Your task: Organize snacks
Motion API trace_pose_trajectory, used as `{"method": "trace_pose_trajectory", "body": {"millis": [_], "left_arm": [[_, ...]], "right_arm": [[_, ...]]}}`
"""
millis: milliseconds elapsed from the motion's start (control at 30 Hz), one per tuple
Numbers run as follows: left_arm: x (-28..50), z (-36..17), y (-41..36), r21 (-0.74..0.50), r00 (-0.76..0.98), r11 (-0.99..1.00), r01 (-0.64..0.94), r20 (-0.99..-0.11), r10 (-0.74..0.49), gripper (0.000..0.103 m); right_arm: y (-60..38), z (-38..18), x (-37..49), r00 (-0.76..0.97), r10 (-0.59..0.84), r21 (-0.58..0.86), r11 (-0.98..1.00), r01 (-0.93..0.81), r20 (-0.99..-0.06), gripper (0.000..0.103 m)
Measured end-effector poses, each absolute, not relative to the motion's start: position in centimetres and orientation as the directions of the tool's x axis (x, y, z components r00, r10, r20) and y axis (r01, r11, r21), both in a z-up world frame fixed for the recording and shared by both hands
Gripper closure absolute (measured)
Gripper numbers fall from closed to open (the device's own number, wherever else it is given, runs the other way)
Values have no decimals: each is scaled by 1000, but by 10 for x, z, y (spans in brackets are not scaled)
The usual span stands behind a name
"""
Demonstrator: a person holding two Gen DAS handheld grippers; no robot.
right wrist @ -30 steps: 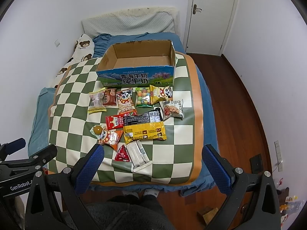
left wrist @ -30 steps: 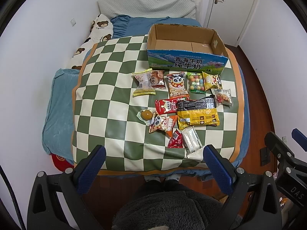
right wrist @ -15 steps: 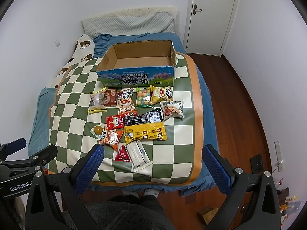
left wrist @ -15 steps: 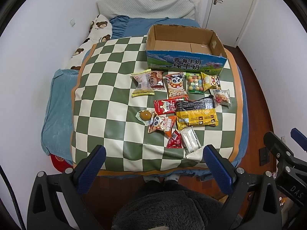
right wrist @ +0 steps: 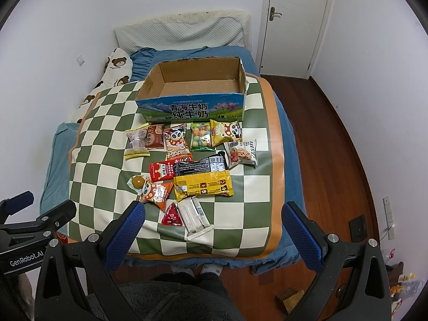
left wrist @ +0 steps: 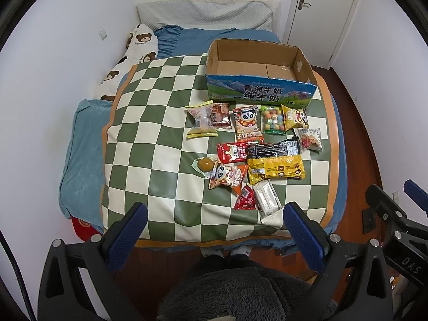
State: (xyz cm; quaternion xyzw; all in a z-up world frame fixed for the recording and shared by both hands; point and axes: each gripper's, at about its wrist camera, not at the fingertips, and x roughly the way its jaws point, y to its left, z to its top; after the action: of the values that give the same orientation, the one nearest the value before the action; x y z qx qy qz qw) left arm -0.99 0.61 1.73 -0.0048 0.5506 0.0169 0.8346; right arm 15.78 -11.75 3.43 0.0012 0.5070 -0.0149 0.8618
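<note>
An open cardboard box (left wrist: 260,80) sits on the checkered mat (left wrist: 149,139) on the bed (left wrist: 85,139), and the snacks lie loose on the mat just in front of its printed side, none inside it. Nearest the box is a row: a pink-and-yellow pack (left wrist: 201,119), a brown pack (left wrist: 221,116), a panda pack (left wrist: 246,124), a candy bag (left wrist: 272,119) and a yellow panda pack (left wrist: 294,115). Farther from the box lie a cookie pack (left wrist: 309,139), a red bar (left wrist: 232,153), a black bar (left wrist: 272,148), a long yellow pack (left wrist: 275,170), a round cake (left wrist: 204,163), an orange pack (left wrist: 228,178), a red triangle (left wrist: 245,201) and a clear wrapper (left wrist: 267,200). The left gripper (left wrist: 214,236) hangs off the bed's foot, far from the box, jaws spread wide and empty; the right gripper (right wrist: 214,236) does likewise. Only the right view shows the floor (right wrist: 321,144) beside the bed, with the door (right wrist: 297,21) beyond the box in full; only the left view shows the red thing (left wrist: 83,228) under the bed's corner. Each view catches the other gripper at its edge.
</note>
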Motion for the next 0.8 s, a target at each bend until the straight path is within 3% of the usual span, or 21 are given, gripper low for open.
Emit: {"method": "trace_pose_trajectory", "body": {"millis": [800], "left_arm": [[-11,21,10,11,406,999,-36,-914,25,0]], "right_arm": [[-113,39,158,491,-17,-5,1000,26,-871,0]]}}
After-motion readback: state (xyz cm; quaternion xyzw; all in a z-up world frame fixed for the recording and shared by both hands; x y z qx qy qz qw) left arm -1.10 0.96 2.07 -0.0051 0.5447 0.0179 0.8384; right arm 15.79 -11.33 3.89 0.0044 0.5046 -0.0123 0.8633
